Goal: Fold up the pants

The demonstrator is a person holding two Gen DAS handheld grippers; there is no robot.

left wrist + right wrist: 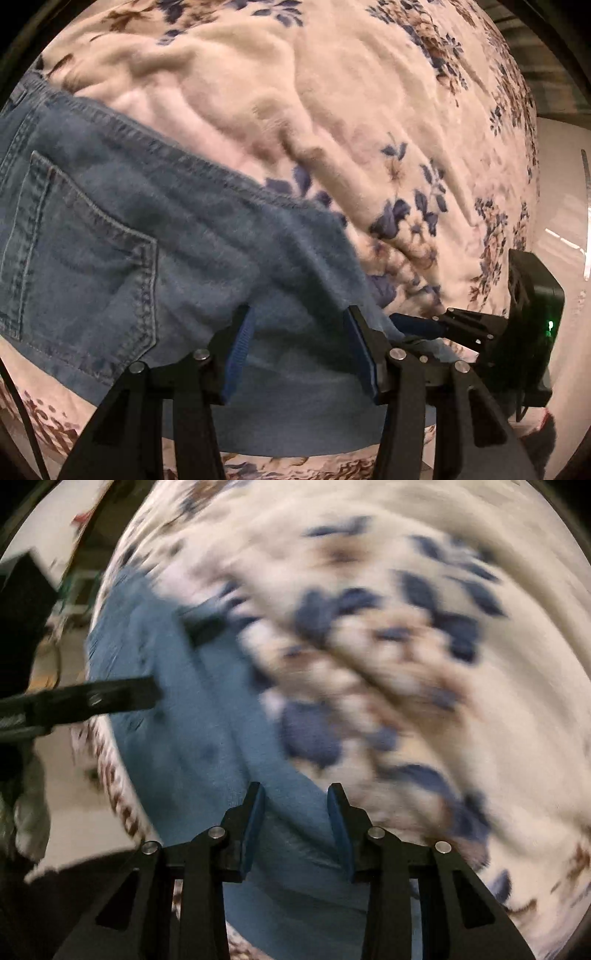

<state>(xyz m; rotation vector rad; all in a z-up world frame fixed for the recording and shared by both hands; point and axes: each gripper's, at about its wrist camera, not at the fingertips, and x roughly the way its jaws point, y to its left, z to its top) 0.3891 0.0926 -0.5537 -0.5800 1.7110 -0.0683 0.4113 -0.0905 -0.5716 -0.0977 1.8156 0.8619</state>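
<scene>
Left gripper (299, 332) jaws spread, hovering over jeans (122, 229), nothing pinched | right gripper (295, 819) likewise spread above denim edge | jeans lie folded on floral blanket (332, 92), back pocket (81, 243) up | step: fold just laid, judged; next, regrasp for second fold | obstruction: grippers crowd each other.

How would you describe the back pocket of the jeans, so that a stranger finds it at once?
A cream blanket with blue and brown flowers covers the surface, and blue jeans lie across its lower left part. The back pocket is a stitched patch near the left edge; only it has doubled seam lines that meet in a point.
</scene>
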